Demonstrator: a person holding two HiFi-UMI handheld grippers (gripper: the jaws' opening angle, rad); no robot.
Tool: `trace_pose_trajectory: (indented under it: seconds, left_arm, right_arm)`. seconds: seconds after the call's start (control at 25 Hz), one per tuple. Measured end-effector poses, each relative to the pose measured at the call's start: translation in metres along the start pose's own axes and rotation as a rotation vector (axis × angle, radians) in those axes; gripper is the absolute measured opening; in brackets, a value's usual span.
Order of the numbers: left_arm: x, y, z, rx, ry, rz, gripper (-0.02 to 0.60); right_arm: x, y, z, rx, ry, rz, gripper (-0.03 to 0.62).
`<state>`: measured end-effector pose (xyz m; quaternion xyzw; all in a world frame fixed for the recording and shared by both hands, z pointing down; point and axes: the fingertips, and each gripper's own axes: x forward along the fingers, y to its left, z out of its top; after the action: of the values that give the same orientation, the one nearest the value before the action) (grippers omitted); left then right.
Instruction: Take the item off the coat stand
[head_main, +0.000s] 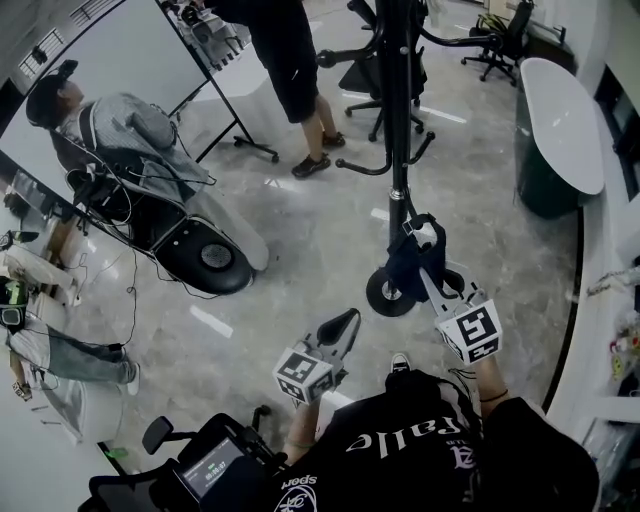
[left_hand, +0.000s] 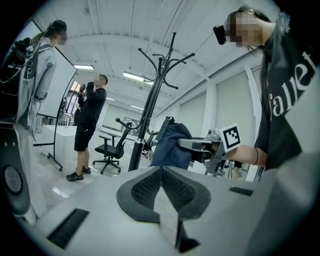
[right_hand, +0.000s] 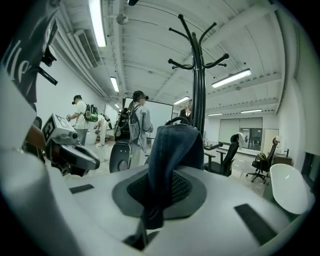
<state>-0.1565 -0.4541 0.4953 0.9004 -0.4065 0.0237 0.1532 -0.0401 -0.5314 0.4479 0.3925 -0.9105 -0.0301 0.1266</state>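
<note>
Right gripper view shows the right claw (right_hand: 159, 176) closed on the dark blue cloth item (right_hand: 172, 145), which hangs lengthwise downward just in front of the coat stand (right_hand: 199, 75) pole, while the left claw (left_hand: 161, 172), closed and empty, is farther away.

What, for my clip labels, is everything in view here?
coat stand: one, black, middle of the floor
cloth item: one, dark blue, by the stand's pole, pinched in the right gripper
office chairs: at least two, black, behind the stand
whiteboard: one, white, upper left
counter: one, white top, right side
bystanders: at least three, dark and grey clothes, near the whiteboard and at the left edge
left gripper: one, grey, low left, shut and empty
right gripper: one, grey, low right, shut on the cloth item
</note>
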Motion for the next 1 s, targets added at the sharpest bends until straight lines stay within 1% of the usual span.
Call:
trace_pose_trajectory:
  seconds: [0.12, 0.28, 0.52, 0.8, 1.0]
  left_arm:
    - [-0.019, -0.001, -0.003, 0.002, -0.007, 0.004, 0.005]
    - [-0.050, -0.004, -0.008, 0.005, -0.032, 0.012, 0.005]
    - [-0.110, -0.018, -0.033, -0.010, -0.032, -0.003, 0.005]
    - [-0.174, -0.060, -0.075, -0.040, -0.002, -0.056, 0.005]
    - [-0.199, -0.097, -0.097, -0.074, 0.016, -0.095, 0.005]
  right_arm:
    - [-0.016, 0.014, -0.003, 0.055, -0.001, -0.009, 0.032]
    - [-0.039, 0.041, -0.020, 0.114, 0.031, -0.036, 0.032]
    - [-0.074, 0.107, -0.036, 0.169, 0.053, -0.072, 0.032]
    - [-0.131, 0.178, -0.050, 0.232, 0.056, -0.114, 0.032]
    - [-0.176, 0.219, -0.067, 0.257, 0.099, -0.124, 0.032]
